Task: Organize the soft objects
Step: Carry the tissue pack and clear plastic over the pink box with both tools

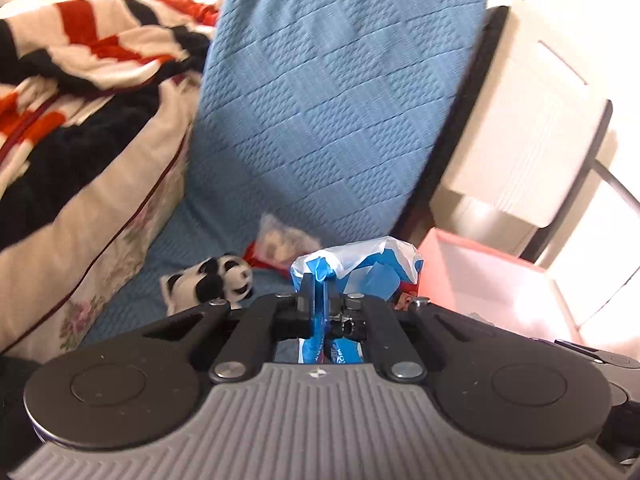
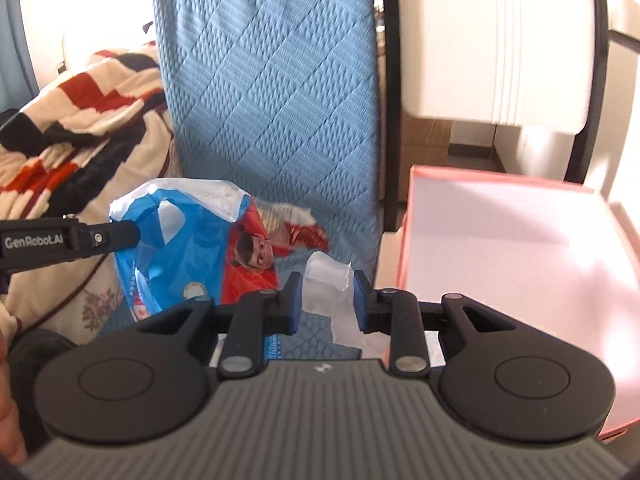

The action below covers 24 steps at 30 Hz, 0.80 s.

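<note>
My left gripper (image 1: 320,282) is shut on a pinched fold of a blue, white and red printed plastic bag (image 1: 360,258). In the right wrist view the same bag (image 2: 180,248) hangs from the left gripper (image 2: 130,234) above the blue quilted seat. My right gripper (image 2: 326,294) is shut on a crumpled white plastic piece (image 2: 324,280) that trails down under it; whether it belongs to the bag I cannot tell. A panda plush (image 1: 224,276) lies on the seat behind the left gripper's fingers.
A pink open box (image 2: 500,248) stands to the right, beside the blue quilted backrest (image 2: 272,100). A red snack packet (image 2: 304,234) lies on the seat. To the left, a striped blanket (image 1: 80,60) is heaped over a floral cushion (image 1: 100,240). White furniture (image 1: 528,120) stands behind the box.
</note>
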Motion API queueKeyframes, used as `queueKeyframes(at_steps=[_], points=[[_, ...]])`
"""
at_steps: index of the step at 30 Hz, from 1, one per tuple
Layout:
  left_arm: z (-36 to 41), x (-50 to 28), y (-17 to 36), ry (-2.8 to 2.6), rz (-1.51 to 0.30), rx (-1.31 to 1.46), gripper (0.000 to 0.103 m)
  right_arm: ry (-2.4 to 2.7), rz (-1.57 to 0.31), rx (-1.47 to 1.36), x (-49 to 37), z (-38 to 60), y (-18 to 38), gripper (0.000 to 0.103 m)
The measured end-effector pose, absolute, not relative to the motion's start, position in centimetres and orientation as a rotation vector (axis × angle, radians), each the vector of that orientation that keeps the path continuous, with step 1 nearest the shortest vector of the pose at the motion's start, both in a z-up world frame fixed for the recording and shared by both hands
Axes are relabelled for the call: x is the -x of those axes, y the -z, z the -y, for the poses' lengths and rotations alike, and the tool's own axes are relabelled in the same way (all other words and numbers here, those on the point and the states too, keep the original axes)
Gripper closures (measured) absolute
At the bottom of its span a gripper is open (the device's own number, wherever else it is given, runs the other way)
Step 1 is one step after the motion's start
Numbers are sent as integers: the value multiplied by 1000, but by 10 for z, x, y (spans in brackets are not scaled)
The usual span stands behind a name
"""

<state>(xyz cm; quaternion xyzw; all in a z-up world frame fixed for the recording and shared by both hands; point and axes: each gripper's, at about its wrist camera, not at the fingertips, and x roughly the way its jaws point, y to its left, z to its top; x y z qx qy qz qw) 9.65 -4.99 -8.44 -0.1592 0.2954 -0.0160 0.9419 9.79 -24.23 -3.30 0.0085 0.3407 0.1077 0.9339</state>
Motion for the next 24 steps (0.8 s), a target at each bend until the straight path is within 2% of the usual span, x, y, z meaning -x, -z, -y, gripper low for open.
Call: queueKeyframes(at_steps=[14, 24], points=[[120, -114, 19, 146, -567, 317, 98, -169, -607, -29, -107, 305, -37, 73], [183, -125, 2, 243, -544, 315, 98, -102, -609, -32, -106, 370, -31, 74]])
